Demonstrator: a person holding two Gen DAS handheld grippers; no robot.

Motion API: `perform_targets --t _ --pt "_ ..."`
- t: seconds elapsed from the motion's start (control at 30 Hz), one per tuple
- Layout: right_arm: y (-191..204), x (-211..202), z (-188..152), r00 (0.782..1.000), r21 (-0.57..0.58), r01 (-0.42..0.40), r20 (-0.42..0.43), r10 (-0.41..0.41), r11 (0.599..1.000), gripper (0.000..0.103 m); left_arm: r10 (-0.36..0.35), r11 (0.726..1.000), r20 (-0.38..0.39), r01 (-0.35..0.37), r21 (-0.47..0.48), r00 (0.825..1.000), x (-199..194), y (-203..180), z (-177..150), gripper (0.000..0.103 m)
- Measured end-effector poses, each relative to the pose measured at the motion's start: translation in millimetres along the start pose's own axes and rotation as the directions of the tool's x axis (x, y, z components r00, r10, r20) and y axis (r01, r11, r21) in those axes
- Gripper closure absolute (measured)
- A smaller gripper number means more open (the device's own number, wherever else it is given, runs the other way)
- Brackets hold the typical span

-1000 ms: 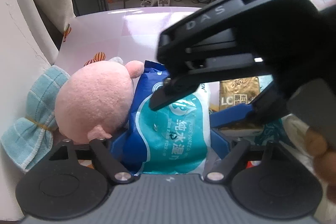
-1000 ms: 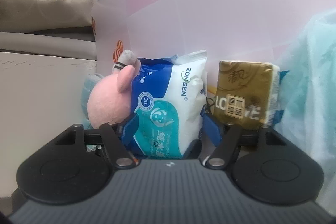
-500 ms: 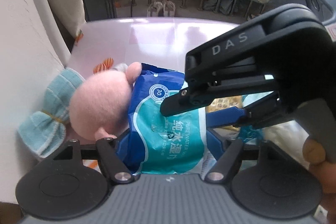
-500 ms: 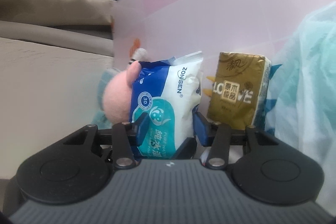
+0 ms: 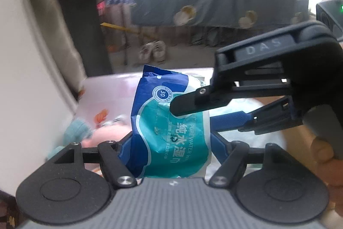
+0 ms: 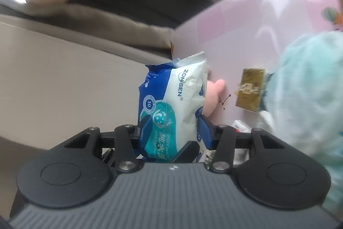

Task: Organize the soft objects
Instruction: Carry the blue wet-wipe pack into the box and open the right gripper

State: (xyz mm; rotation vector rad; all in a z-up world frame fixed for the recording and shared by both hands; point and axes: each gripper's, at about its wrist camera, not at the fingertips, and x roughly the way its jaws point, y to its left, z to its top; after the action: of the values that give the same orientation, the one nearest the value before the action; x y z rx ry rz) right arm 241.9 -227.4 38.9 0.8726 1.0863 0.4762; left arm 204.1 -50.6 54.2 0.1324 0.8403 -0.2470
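A blue and white wet wipes pack (image 5: 171, 128) stands upright between the fingers of both grippers, lifted above the pink table (image 5: 111, 91). My left gripper (image 5: 169, 143) is shut on its lower part. My right gripper (image 6: 174, 128) is shut on the same pack (image 6: 173, 104) and reaches in from the right in the left wrist view (image 5: 203, 108). A pink plush toy (image 5: 100, 136) with a light blue cloth (image 5: 77, 130) lies below on the table; the plush also shows in the right wrist view (image 6: 213, 96).
A gold tissue pack (image 6: 249, 89) stands on the pink table (image 6: 246, 27). A pale green plush mass (image 6: 306, 104) fills the right of the right wrist view. A beige sofa side (image 5: 27, 78) borders the table on the left.
Both grippers have lifted the wipes pack up and away from the table. The pink plush and the gold pack now lie lower and farther off. The right gripper's fingers have closed on the pack.
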Motion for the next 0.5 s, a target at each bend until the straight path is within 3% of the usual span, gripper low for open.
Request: perform_targets --t 0.17,0.33,0.5 --pt "-27.3 -91.4 -9.1 0.993 0.029 -0.021 0.114 0.018 0.999 0.055 -0.089 0.993 0.026 0.086 0.083 0.996 -17.5 -72.6 15.2 0.029" --pt "-78.5 -171.2 -16.0 0.979 0.094 0.0 0.203 -0.019 0.996 0.053 -0.168 0.972 -0.004 0.166 0.169 0.986 -8.6 -153.0 21.7 0.029" --pt "-138.3 -214.1 -17.2 0.967 0.177 0.045 0.238 -0.088 0.983 0.049 -0.215 0.942 -0.046 0.22 0.255 0.976 7.9 -227.3 15.6 0.029"
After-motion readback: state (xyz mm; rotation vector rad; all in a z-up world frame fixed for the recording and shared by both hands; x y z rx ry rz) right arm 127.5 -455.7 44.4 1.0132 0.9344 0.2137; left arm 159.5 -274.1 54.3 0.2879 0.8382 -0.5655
